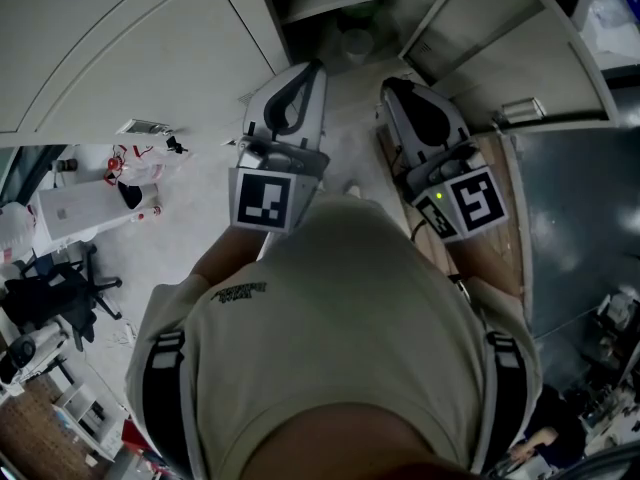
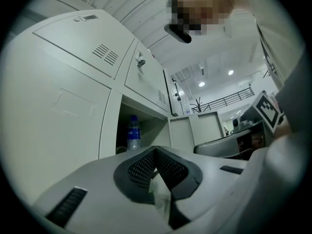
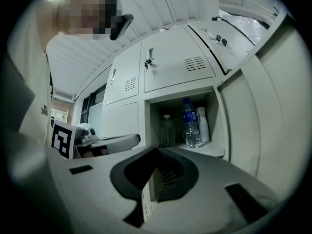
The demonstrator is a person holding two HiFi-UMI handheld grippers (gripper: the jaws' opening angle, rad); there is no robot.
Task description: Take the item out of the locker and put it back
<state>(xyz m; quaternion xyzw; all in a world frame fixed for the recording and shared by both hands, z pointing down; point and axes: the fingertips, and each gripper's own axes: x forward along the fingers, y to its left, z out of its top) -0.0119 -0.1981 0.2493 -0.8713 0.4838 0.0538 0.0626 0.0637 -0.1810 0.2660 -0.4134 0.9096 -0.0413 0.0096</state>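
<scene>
A water bottle with a blue label [image 3: 191,123] stands upright in the open locker compartment [image 3: 207,150], between a clear bottle [image 3: 166,129] and a white bottle [image 3: 203,124]. The left gripper view shows the same blue-label bottle [image 2: 133,133] inside the compartment. My right gripper [image 3: 157,147] is shut and holds nothing; it points level at the compartment from a short way off. My left gripper [image 2: 156,149] is also shut and bare, aimed slightly upward at the locker. In the head view the left gripper [image 1: 315,65] and right gripper [image 1: 390,83] sit side by side before the opening.
The compartment's door [image 3: 246,126] hangs open on the right, also seen as the door [image 1: 500,53] from above. Shut locker doors [image 3: 178,67] sit above and to the left. An office chair [image 1: 55,298] and a white table [image 1: 85,208] stand behind me on the left.
</scene>
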